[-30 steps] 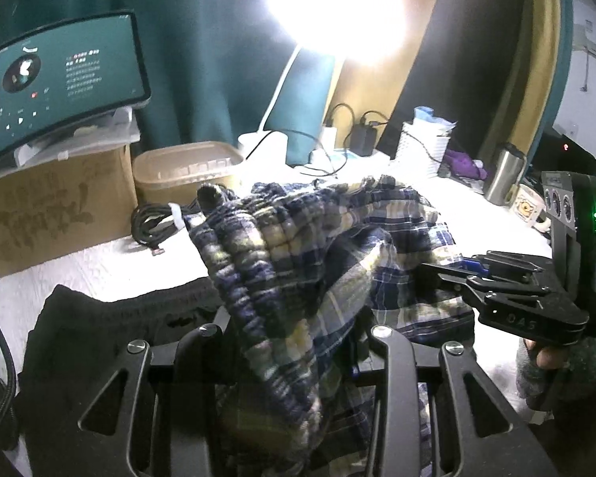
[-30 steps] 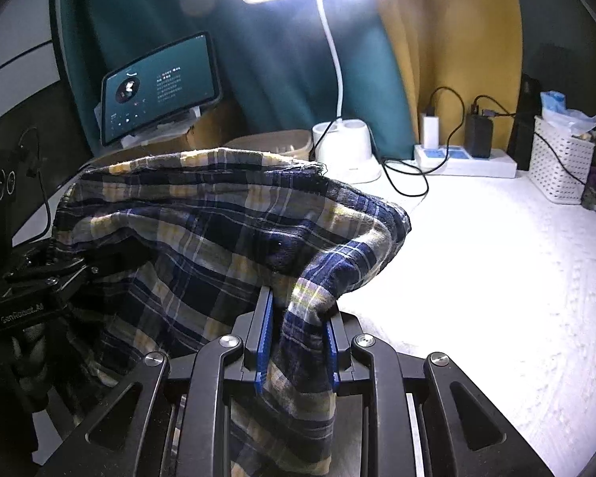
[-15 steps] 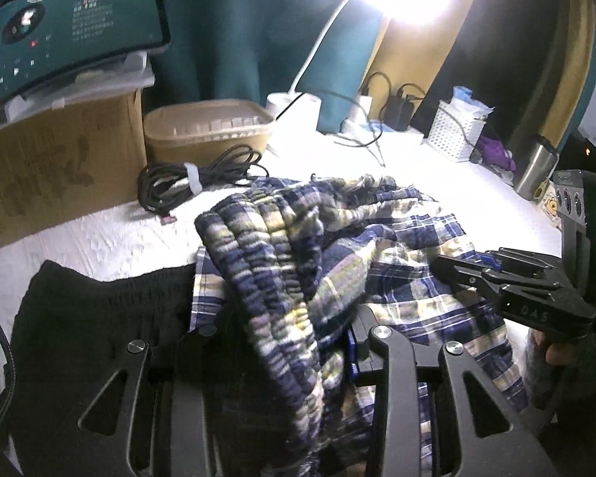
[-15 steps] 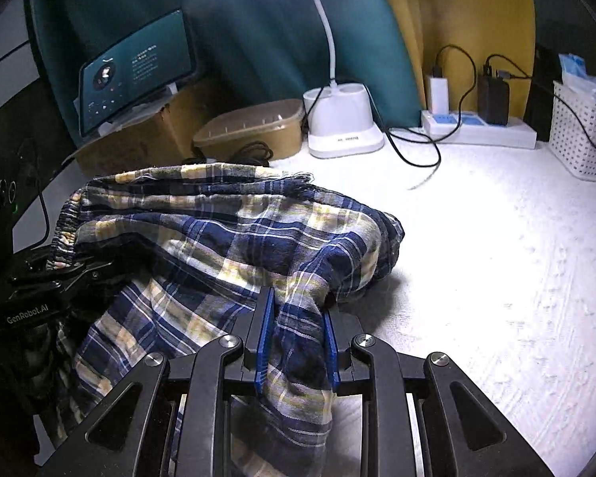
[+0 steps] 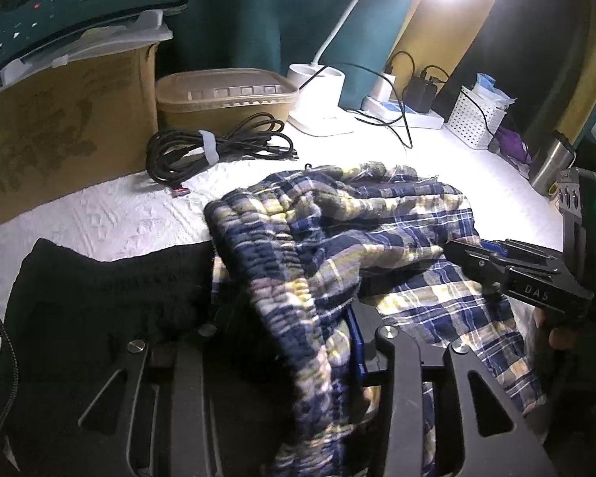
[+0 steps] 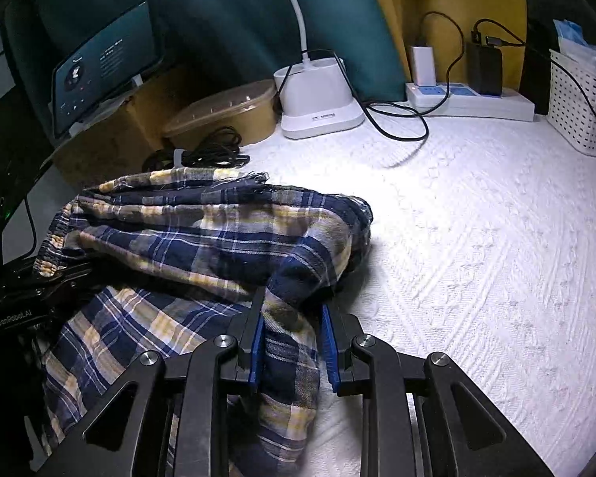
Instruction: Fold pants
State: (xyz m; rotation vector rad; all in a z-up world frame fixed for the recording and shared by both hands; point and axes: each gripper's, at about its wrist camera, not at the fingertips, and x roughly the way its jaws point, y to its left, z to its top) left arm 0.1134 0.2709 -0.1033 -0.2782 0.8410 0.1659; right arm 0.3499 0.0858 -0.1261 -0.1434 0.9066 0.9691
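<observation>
Both grippers' jaws have just been opening with the plaid pants (image 6: 202,234) between them: the right gripper (image 6: 294,342) slack, the left gripper (image 5: 298,342) unclear. Released unevenly, the top fold could slump toward the near black garment (image 5: 99,298).

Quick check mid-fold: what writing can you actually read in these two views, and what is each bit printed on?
"DAS": on the right hand-held gripper, seen from the left wrist.
"GenRobot.AI": on the left hand-held gripper, seen from the right wrist.
Tablet screen: text lines too small to read.
Lamp base: label too small to read.
Cardboard box: print too blurred.
</observation>
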